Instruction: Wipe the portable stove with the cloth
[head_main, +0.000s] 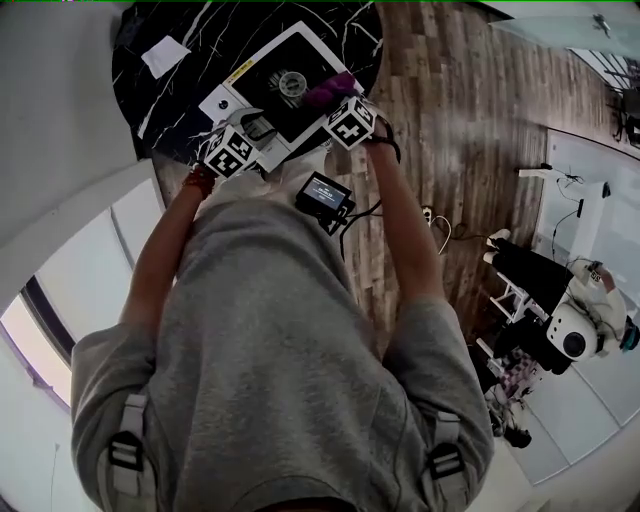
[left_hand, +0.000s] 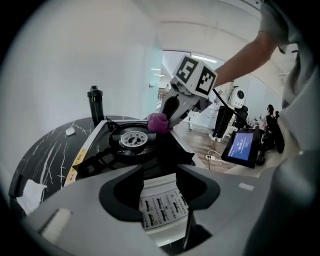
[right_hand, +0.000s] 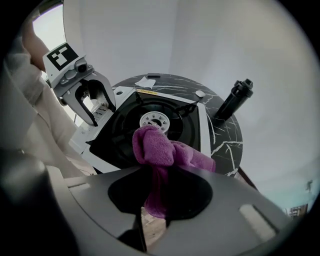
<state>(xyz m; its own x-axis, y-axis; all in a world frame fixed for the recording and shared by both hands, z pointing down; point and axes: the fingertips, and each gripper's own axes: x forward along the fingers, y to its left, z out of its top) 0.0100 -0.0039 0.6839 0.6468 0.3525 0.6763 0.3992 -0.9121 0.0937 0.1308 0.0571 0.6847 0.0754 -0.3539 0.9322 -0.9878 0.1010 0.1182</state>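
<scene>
Black marble table (head_main: 140, 95) carries the rigid stove (head_main: 270, 85); right claw (right_hand: 155, 200) pinches the soft, light cloth (right_hand: 155, 145) by a bunched end; left claw (left_hand: 160, 195) stands open at the stove's front edge

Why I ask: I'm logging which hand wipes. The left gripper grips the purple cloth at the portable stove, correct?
Not quite: it is the right gripper that grips the purple cloth at the portable stove. The right gripper view shows the cloth pinched between its jaws. The left gripper holds no cloth; its jaws stand apart at the stove's white front edge.
</scene>
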